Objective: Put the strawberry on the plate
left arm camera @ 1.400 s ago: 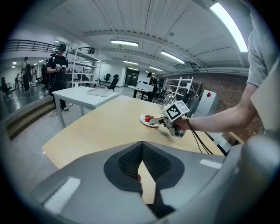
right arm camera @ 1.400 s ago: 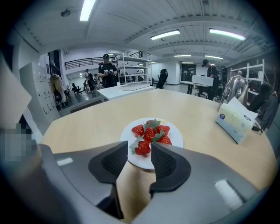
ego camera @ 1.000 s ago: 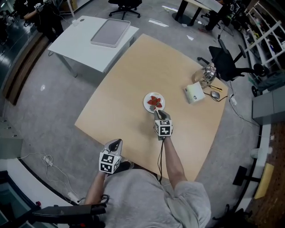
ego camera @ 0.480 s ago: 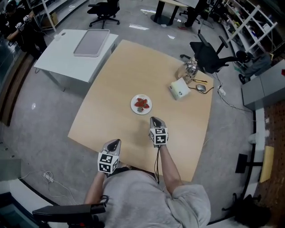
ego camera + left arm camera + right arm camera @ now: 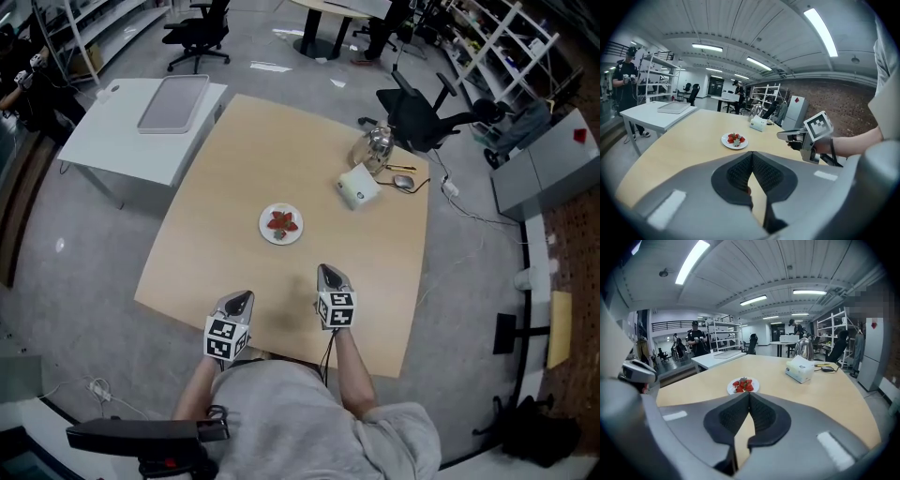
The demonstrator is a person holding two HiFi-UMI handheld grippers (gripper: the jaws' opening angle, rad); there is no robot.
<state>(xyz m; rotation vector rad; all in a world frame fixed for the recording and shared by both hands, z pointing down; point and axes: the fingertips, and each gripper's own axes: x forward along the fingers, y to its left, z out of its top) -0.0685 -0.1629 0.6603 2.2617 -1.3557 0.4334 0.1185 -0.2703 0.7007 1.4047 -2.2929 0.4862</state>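
Note:
A white plate (image 5: pixel 266 232) sits mid-table with several red strawberries (image 5: pixel 282 222) on it. The left gripper view shows the plate (image 5: pixel 727 142) ahead, and the right gripper view shows the plate (image 5: pixel 732 391) with the strawberries (image 5: pixel 743 386) just beyond the jaws. My right gripper (image 5: pixel 325 270) hovers short of the plate on the near side, shut and holding nothing; its jaws (image 5: pixel 749 393) meet with nothing between them. My left gripper (image 5: pixel 243 297) is at the table's near edge, also shut and bare (image 5: pixel 751 153).
A tissue box (image 5: pixel 357 187), a metal kettle (image 5: pixel 377 145) and a mouse (image 5: pixel 403 180) stand at the far right of the wooden table (image 5: pixel 225 178). A white side table with a grey tray (image 5: pixel 173 103) stands far left. An office chair (image 5: pixel 412 112) is behind.
My right gripper has drawn back from the plate toward the near edge and its jaws have shut with nothing in them. The strawberries stay on the plate. The left gripper has barely moved.

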